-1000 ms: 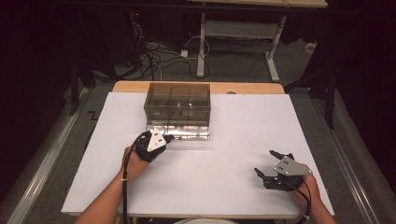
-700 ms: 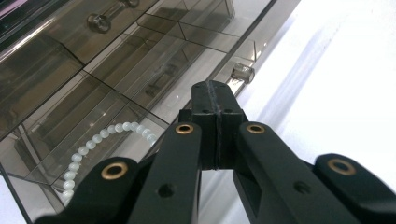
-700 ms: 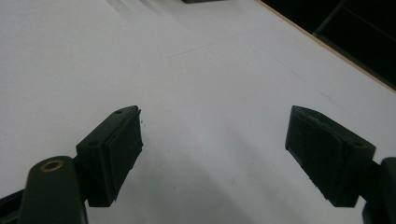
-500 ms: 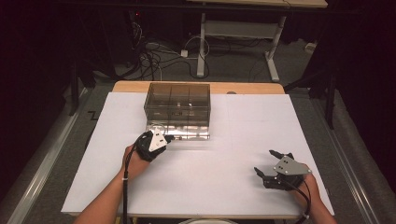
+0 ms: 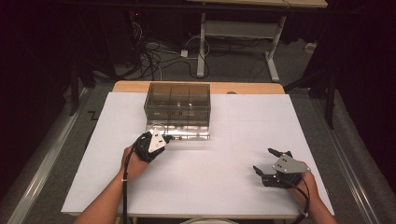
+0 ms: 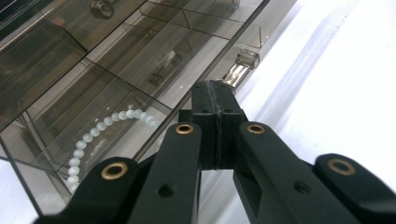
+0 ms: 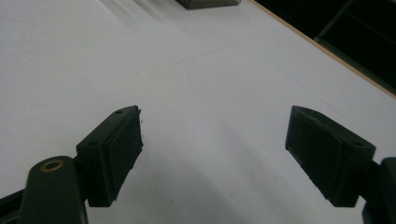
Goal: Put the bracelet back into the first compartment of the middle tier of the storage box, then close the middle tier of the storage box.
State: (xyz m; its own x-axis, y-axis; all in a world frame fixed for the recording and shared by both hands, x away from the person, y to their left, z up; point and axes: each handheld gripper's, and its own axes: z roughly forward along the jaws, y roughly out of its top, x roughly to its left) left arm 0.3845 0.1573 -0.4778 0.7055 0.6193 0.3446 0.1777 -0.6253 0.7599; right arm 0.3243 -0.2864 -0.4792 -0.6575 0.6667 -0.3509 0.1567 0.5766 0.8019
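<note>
White board (image 5: pixel 210 182) was laid over a wooden table (image 5: pixel 252 87), with dark floor, cables and desk legs seen beyond it. Near the far edge, left of centre, a smoked clear box (image 5: pixel 177 103) with 3 by 2 compartments was stood, and a drawer (image 5: pixel 184 132) at its base was seen drawn out toward the person.

At the drawer's left front corner the left gripper (image 5: pixel 167 138) was held, its grey plate on top and its cable trailed along the forearm. In the left gripper view its jaws were seen pressed flat together with no gap, and the left gripper (image 6: pixel 215 95) had nothing clamped that could be made out. Its tip was placed just beside a small clear knob (image 6: pixel 246 59) on the drawer front; whether they touched could not be told. Behind the drawer wall a curved string of white beads (image 6: pixel 95 135) was seen lying in the near compartment.

Well apart, near the board's right front corner, the right gripper (image 5: pixel 266 162) was held low over bare board, pointed left. In the right gripper view its jaws were seen spread wide, and the right gripper (image 7: pixel 212 149) had only white board between its 2 pads (image 7: pixel 125 140), with nothing held.
</note>
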